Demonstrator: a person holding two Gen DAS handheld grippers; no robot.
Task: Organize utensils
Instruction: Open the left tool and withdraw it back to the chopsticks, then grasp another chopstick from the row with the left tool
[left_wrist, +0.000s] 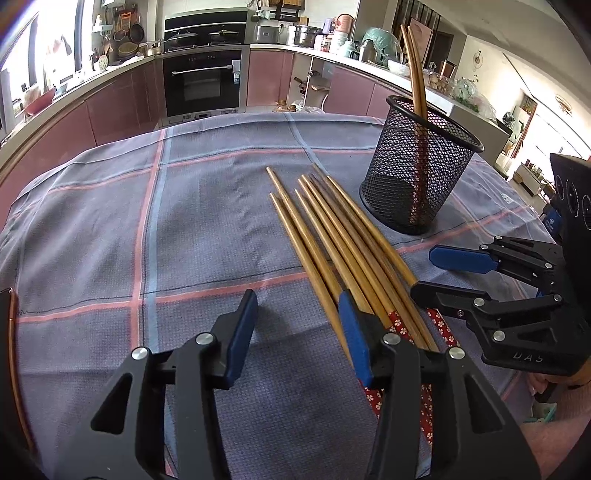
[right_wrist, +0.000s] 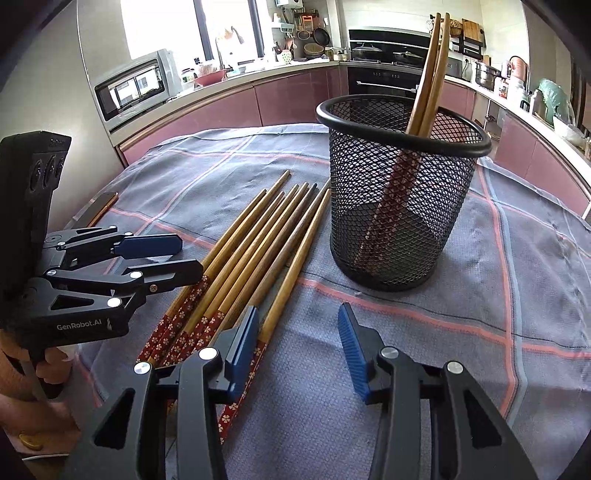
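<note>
Several wooden chopsticks (left_wrist: 332, 236) with red flowered handles lie side by side on the checked cloth; they also show in the right wrist view (right_wrist: 255, 243). A black mesh cup (left_wrist: 419, 166) stands upright to their right, with two chopsticks (left_wrist: 415, 70) in it; the cup (right_wrist: 402, 192) and its chopsticks (right_wrist: 432, 74) show in the right wrist view too. My left gripper (left_wrist: 299, 321) is open and empty, low over the left side of the handles. My right gripper (right_wrist: 299, 332) is open and empty, beside the handles' right side, and also shows in the left wrist view (left_wrist: 439, 273).
A blue-grey checked cloth (left_wrist: 110, 229) covers the table. My left gripper also shows in the right wrist view (right_wrist: 177, 258), at the left. Kitchen counters, an oven (left_wrist: 205, 81) and a microwave (right_wrist: 133, 85) stand beyond the table's far edge.
</note>
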